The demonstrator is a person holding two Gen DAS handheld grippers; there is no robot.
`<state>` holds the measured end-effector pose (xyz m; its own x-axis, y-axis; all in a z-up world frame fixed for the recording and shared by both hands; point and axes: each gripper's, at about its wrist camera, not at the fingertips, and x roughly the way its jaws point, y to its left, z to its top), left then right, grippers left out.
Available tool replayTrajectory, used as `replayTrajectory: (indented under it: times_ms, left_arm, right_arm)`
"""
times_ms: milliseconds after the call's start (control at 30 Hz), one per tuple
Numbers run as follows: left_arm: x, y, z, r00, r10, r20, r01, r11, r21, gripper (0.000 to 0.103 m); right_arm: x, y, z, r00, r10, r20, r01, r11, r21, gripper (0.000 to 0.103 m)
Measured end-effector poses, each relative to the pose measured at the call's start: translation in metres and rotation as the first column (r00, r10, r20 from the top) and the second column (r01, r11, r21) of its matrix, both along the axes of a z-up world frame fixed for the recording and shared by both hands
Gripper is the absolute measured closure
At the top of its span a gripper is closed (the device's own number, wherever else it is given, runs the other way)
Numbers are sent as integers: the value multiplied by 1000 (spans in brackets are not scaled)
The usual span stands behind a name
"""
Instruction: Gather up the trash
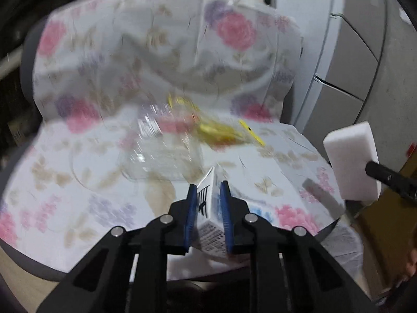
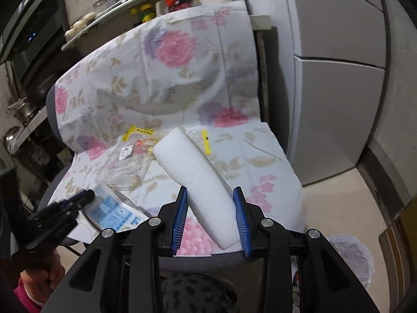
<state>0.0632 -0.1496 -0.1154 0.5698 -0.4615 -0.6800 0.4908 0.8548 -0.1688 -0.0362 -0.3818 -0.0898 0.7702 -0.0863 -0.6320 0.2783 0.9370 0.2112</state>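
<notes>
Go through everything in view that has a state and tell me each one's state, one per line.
Left tool: shut on the printed carton.
Right tool: shut on the white foam block.
Printed carton: held, tilted over the chair seat.
White foam block: held, lifted off the seat.
Clear plastic wrapper: crumpled, lying on the floral cloth.
Yellow strip: lying flat on the cloth.

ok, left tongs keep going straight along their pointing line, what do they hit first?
Probably the clear plastic wrapper lying on the floral cloth, just ahead of the printed carton the left tongs hold. Motion blur leaves depth uncertain.
</notes>
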Motion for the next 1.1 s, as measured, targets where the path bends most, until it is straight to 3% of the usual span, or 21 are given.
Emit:
replayTrajectory:
  times_ms: [233, 267, 333, 433, 500, 600, 700, 767, 867, 1100]
  left_arm:
    - [40, -12, -32, 999, 10, -47, -8, 999, 45, 84]
    - [42, -13, -33, 999, 12, -52, -9, 998, 66, 77]
    - [37, -7, -29, 999, 10, -41, -8, 998, 65, 33]
    - [13, 4, -17, 999, -41, 25, 39, 996, 80, 18]
    - [-10, 4, -16, 996, -90, 25, 87, 991, 105, 6]
    - [-36, -4, -18, 992, -123, 11, 121, 987, 110, 7]
    - [-52, -27, -26, 990, -133, 38, 125, 979, 161, 7]
    - [-51, -44, -37, 991, -117, 61, 101, 970, 223, 7]
    - [-42, -48, -45, 995, -83, 61, 67, 969, 237, 7]
    - [-15, 11, -41, 998, 56, 21, -59, 980, 191, 6]
  right_arm:
    - [12, 11, -19, 1000, 17, -15, -17, 1000, 10, 67]
    - [14, 14, -21, 1000, 20, -17, -20, 1000, 10, 67]
    - [14, 18, -22, 1000, 24, -12, -24, 1000, 8, 67]
    - [8, 20, -20, 1000, 19, -1, -19, 1000, -17, 66]
    - [2, 19, -17, 1000, 9, 7, -8, 1000, -27, 66]
    - [-9, 13, -17, 1000, -11, 14, 12, 1000, -13, 65]
    - [-15, 7, -18, 1000, -23, 13, 23, 1000, 4, 65]
    - [-18, 5, -19, 1000, -27, 14, 27, 1000, 11, 65]
    - [-22, 4, -16, 1000, -22, 21, 22, 1000, 10, 65]
    - [-13, 14, -18, 1000, 16, 18, -16, 1000, 2, 64]
